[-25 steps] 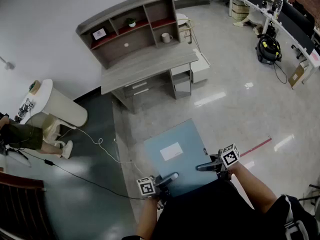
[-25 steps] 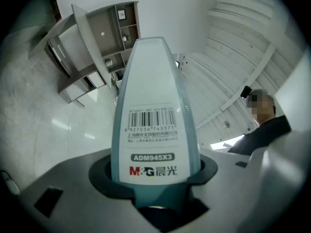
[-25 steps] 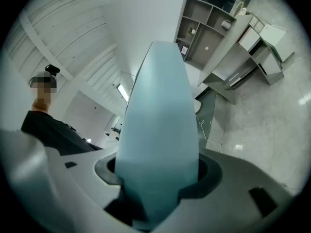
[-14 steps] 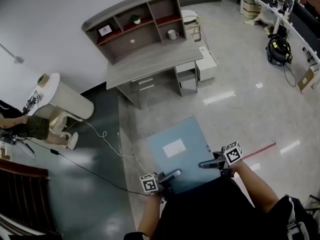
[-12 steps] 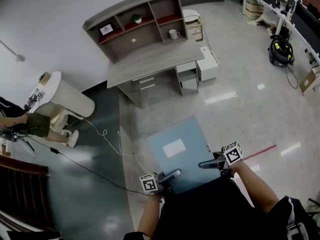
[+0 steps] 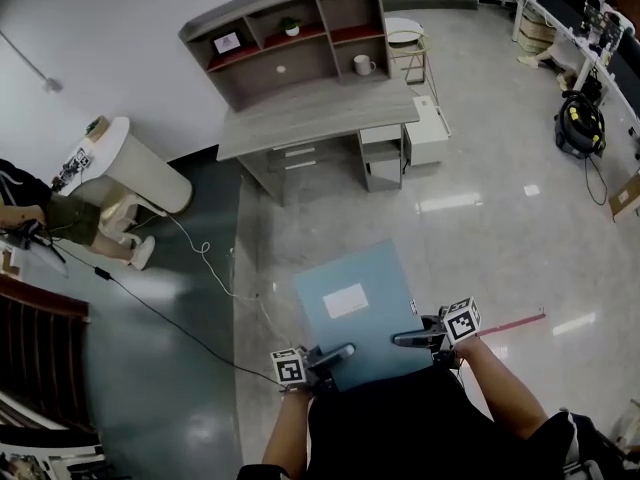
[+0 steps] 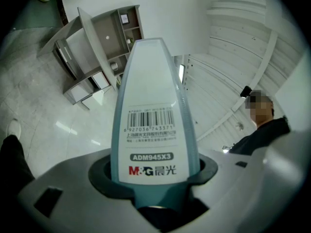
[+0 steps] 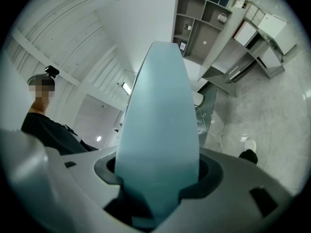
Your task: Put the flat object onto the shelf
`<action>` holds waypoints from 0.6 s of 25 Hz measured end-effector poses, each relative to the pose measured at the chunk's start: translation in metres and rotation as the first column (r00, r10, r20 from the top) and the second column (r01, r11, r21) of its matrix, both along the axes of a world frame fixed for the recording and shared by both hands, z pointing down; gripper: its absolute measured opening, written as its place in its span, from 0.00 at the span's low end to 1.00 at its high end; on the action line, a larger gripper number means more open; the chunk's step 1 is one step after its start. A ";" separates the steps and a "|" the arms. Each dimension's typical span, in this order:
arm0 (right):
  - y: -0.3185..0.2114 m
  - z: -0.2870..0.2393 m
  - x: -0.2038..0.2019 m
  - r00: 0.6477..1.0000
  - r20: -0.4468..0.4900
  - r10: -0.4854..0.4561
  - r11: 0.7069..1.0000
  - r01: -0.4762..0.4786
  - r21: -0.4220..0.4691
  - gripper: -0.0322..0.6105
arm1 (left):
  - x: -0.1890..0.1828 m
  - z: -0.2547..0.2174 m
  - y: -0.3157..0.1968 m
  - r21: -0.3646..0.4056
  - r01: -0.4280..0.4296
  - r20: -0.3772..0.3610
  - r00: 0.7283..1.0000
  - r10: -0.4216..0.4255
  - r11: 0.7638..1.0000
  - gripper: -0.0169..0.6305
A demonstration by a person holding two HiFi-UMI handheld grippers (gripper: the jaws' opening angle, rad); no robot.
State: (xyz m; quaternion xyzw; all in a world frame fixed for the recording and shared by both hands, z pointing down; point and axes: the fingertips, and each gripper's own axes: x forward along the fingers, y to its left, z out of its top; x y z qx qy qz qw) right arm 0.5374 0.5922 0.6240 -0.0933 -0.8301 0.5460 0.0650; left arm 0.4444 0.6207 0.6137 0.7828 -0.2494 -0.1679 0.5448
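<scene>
Folder point(image 6: 372, 276) held level, long axis toward the shelf point(image 6: 290, 40), left gripper point(image 6: 336, 352) and right gripper point(image 6: 410, 338) clamping its sides.

The desk point(image 6: 318, 118) stands ahead of me. The folder point(image 6: 355, 308) lies level between it and me, my left gripper point(image 6: 340, 351) clamped on its near left edge and my right gripper point(image 6: 405, 338) on its near right edge. The shelf point(image 6: 290, 38) sits on the back of the desk, with a mug point(image 6: 364, 65) in a right-hand compartment. A round table point(image 6: 125, 173) stands left of the desk, and a vacuum point(image 6: 580, 128) stands well to its right.
</scene>
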 end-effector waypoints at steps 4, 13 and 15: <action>-0.006 0.010 0.001 1.000 -0.013 -0.017 1.000 0.017 -0.019 0.49 | 0.001 0.011 -0.005 -0.029 0.012 -0.012 1.000 -0.012 1.000 0.46; -0.041 0.027 -0.026 0.998 -0.059 -0.027 0.995 0.021 -0.099 0.49 | -0.026 0.032 -0.039 -0.095 0.027 -0.045 0.998 -0.032 0.995 0.46; -0.055 0.029 -0.035 0.998 -0.064 -0.018 0.994 0.011 -0.109 0.49 | -0.035 0.035 -0.054 -0.099 0.021 -0.041 0.999 -0.026 0.995 0.46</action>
